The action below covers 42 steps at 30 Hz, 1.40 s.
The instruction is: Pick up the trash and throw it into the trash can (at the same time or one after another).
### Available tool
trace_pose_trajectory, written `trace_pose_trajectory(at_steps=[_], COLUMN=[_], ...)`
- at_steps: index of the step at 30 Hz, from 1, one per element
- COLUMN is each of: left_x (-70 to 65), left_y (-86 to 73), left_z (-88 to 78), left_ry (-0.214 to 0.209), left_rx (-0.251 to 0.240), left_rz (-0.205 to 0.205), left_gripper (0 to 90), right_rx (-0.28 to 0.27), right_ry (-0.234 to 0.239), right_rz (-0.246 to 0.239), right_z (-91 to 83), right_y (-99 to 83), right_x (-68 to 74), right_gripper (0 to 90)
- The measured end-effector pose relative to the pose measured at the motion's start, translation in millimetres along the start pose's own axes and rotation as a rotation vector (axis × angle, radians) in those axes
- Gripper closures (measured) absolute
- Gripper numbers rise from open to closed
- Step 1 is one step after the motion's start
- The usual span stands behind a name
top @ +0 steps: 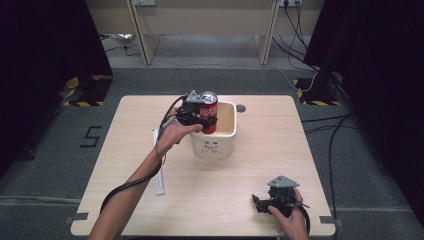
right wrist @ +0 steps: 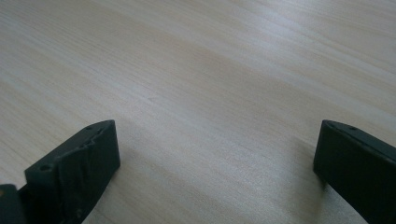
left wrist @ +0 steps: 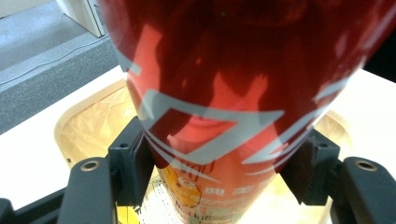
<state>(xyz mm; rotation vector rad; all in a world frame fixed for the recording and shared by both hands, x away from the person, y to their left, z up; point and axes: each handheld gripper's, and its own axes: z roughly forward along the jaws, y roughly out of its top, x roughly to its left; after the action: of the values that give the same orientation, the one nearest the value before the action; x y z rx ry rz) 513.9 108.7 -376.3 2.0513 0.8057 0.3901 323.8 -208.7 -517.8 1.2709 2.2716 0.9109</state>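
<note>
The left gripper (top: 204, 118) pinches a red drinks can (top: 209, 111) by its side, the black pads pressing on either flank of it, as the left gripper view shows close up (left wrist: 224, 116). The can stands upright and sits partly inside the cream-coloured bin (top: 214, 148) near the middle of the worktop (top: 260, 165), with its top well above the rim. Whether its base touches the bin's floor cannot be told; in the left gripper view the light wooden-looking inside of the bin (left wrist: 88, 126) lies below and around the can.

Judging from this, the work in hand is moving the can at the bin, and it is at the halfway mark: the can is gripped and lined up over the opening, yet not released. Whether it is going in or coming out, the pictures do not settle.

The right gripper (top: 261, 202) rests low at the near right of the worktop, jaws spread wide with nothing between them but bare wood (right wrist: 210, 93). A long white strip (top: 158, 162) lies untouched on the left side.
</note>
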Motion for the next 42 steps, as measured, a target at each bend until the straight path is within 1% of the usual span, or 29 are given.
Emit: trace_pose_trajectory(at_steps=[9,14,19,21,24,27,29,30,32,35,37,39,42], left_x=[3.1,5.9,8.5,10.1,11.3,11.4,11.2,11.0,10.9,11.1,10.6,9.9,9.7], left_y=[0.4,-1.5,-5.6,-8.7,-11.9,-12.5,-12.2,-12.2,-12.3,-10.4,-8.5,-7.2,-5.9], left_z=[-3.2,-2.8,-3.8,-4.2,-4.1,-5.2,-5.4,-5.5,-5.8,-8.3,-12.1,-16.3,-22.3], left_ry=[0.014,0.02,0.022,0.019,0.024,0.027,0.031,0.035,0.028,0.029,0.025,0.025,0.037], left_rx=[-0.005,0.003,0.004,-0.003,0.005,-0.003,-0.003,0.001,-0.002,-0.014,-0.029,-0.035,-0.043], left_rz=[-0.005,-0.006,-0.018,-0.029,-0.03,-0.033,-0.032,-0.025,-0.025,-0.036,-0.04,-0.036,-0.03], left_gripper=[33.7,33.7,33.7,33.6,33.5,33.2,31.7,31.9,31.5,26.0,23.9,22.9,20.6], right_rx=[0.0,0.0,0.0,0.0,0.0,0.0,0.0,0.0,0.0,0.001,0.001,0.001,0.002], right_ry=[0.0,0.0,0.0,0.001,0.001,0.001,0.001,0.001,0.001,0.002,0.002,0.002,0.002], right_rz=[0.0,0.0,0.0,0.0,-0.001,-0.001,-0.001,-0.001,0.0,0.002,0.002,0.002,0.003], right_z=[0.0,0.0,0.0,0.0,0.0,0.0,0.0,0.0,0.0,0.0,0.0,0.0,-0.1], right_y=[0.0,0.0,0.0,0.0,0.0,0.0,0.0,0.0,0.0,0.0,0.0,0.0,0.0], right_x=[0.0,0.0,0.0,0.0,0.0,0.0,0.0,0.0,0.0,0.2,0.2,0.2,0.3], right_gripper=[0.7,0.7,0.7,0.7,0.7,0.7,0.7,0.7,0.7,0.7,0.7,0.7,0.7])
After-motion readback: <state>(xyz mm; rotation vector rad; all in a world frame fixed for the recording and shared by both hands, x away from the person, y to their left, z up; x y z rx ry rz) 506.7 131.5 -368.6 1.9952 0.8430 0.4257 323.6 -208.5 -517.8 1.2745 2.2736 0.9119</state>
